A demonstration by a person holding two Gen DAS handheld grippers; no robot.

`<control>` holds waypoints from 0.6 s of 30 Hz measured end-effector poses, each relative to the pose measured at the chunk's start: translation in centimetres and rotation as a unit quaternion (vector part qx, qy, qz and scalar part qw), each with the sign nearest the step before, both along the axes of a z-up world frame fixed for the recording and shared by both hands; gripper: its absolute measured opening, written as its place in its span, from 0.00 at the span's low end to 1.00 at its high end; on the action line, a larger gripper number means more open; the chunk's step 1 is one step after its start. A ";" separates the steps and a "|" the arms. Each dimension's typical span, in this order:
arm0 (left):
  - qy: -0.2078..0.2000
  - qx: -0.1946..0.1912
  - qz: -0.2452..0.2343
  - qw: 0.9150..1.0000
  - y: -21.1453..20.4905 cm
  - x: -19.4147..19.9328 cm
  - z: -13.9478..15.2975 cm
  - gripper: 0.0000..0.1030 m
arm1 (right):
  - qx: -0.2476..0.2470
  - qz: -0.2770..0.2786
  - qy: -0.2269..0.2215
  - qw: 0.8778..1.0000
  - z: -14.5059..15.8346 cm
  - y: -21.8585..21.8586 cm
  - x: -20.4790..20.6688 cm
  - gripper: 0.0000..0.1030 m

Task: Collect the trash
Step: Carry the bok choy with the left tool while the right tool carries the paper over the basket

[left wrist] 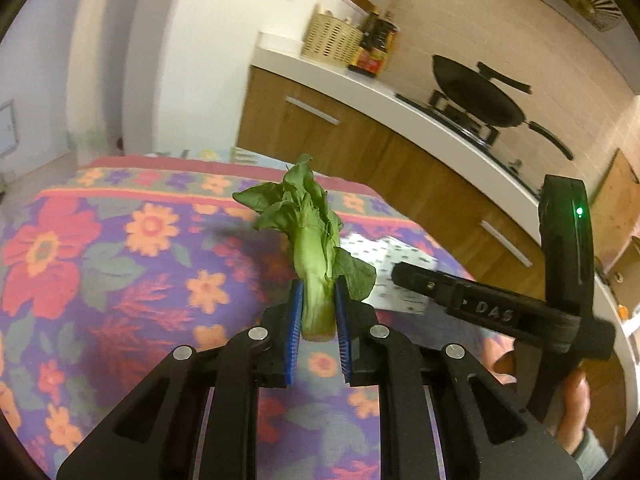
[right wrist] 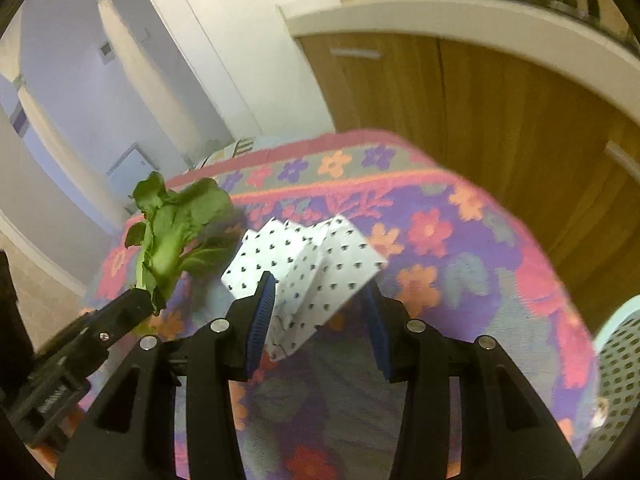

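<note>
Trash here looks to be two things on and over the flowered tablecloth [left wrist: 100,248], the largest surface in both views, which covers a table set near the wooden kitchen cabinets [left wrist: 360,140] on the right and far side. At the right edge of the right wrist view a pale perforated basket [right wrist: 618,356] stands beside the table; it is probably the bin meant to receive the waste, which would explain why both items are being gathered on that side.

Next in size is the white paper box with small black hearts [right wrist: 304,264], crumpled and lying on the cloth. The right gripper [right wrist: 320,312] stands spread wide around its near end, the blue pads [right wrist: 262,312] on either side and seemingly not yet pressing it; this reads as lining up for a grasp.

Smaller is the leafy green vegetable [left wrist: 312,248], a bok-choy-like stalk, held upright above the cloth by the left gripper [left wrist: 318,320], whose blue pads are pinched on the pale stem base. Gripping the firm stem and not the soft leaves makes a secure hold likely. From the right wrist view the same vegetable sits to the left of the box, clear of it.

Smallest, the writing: raised letters reading "DAS" show on the right gripper's finger in the left wrist view. Bottle labels [left wrist: 372,60] on the far counter are too blurred to read.
</note>
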State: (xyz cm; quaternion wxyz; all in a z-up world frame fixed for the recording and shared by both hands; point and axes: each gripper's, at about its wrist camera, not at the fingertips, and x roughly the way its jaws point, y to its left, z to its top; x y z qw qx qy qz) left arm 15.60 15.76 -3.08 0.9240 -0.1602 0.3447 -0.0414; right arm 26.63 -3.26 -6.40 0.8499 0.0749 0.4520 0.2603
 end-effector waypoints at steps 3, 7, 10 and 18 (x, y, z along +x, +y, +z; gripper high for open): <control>0.010 0.000 0.007 1.000 0.5 0.2 -0.6 0.14 | -0.016 -0.003 -0.008 1.000 0.1 1.0 0.1 0.39; 0.015 -0.012 0.008 1.000 1.1 0.3 -1.0 0.14 | -0.049 0.010 -0.020 0.999 0.2 2.4 -0.3 0.18; 0.007 -0.013 0.006 1.000 1.1 0.0 -0.8 0.14 | -0.052 0.004 -0.037 0.998 0.5 2.3 -1.0 0.07; -0.030 0.001 -0.038 0.999 -1.9 -1.8 1.0 0.14 | -0.004 -0.046 -0.066 0.997 1.8 -3.8 -4.6 0.02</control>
